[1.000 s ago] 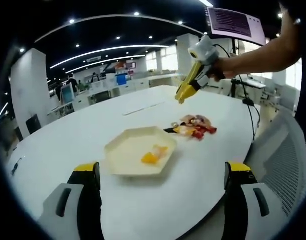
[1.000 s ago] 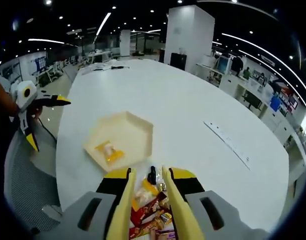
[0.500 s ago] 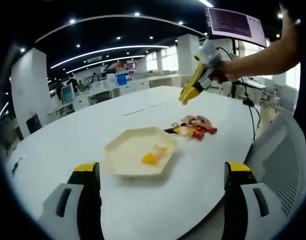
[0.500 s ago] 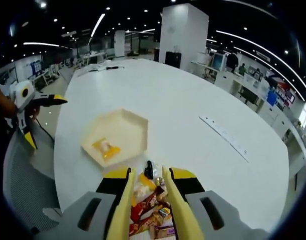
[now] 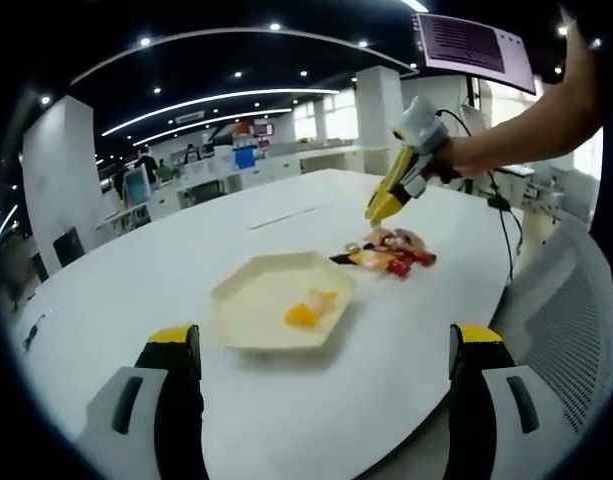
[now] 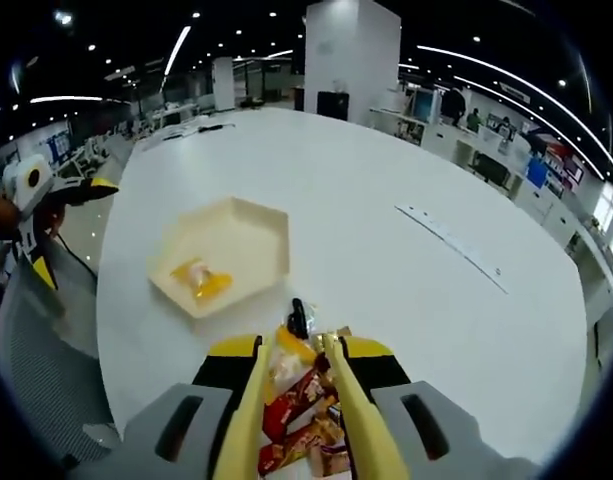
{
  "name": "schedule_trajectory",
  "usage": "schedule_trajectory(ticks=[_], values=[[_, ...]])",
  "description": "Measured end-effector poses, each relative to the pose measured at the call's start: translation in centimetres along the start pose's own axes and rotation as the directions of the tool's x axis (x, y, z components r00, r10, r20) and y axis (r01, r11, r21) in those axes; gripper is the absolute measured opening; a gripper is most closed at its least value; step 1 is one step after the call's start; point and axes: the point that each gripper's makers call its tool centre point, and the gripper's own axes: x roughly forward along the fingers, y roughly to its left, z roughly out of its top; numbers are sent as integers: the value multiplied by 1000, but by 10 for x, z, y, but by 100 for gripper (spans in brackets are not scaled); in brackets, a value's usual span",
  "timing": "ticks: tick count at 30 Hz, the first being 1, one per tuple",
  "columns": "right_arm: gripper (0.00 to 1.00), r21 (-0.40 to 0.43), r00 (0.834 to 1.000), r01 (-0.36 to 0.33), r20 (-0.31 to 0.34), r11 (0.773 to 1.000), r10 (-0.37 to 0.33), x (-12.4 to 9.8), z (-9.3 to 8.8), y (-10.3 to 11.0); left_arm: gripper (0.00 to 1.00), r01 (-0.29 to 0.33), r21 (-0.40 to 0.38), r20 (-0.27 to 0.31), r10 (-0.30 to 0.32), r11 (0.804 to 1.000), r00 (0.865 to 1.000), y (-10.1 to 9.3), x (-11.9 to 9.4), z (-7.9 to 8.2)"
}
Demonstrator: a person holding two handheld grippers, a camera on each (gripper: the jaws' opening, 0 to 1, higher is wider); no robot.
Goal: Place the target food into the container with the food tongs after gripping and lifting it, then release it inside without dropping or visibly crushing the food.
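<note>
White surface (image 5: 116, 300) carries a cream hexagonal container (image 5: 256, 300) w/ an orange-yellow food piece (image 5: 304, 315) lying inside it; just beside the container lies a pile of wrapped snacks (image 5: 391, 252). Right hand-held gripper (image 6: 294, 400) hangs over that pile, yellow tong jaws narrowly apart w/ wrappers seen between them, contact unclear. Left hand-held gripper (image 5: 326, 345) sits near the container's opposite side, jaws spread wide, nothing between them.
</note>
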Motion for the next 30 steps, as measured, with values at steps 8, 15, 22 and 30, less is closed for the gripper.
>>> schedule_trajectory(ticks=[8,15,22,30], values=[[29,50,999,35,-11,998,-35,10,-5,-2,99,-3,2,-3,3,1000,1000,0,0,-1],[29,70,999,26,-39,997,-23,20,-11,5,99,-2,3,-6,2,1000,1000,0,1,-1],[29,101,994,79,-80,992,-71,33,-21,9,99,-7,5,-6,7,1000,1000,0,0,-1],[29,175,988,114,-121,978,-93,39,-36,4,99,-12,3,-2,12,1000,1000,2,0,-1]])
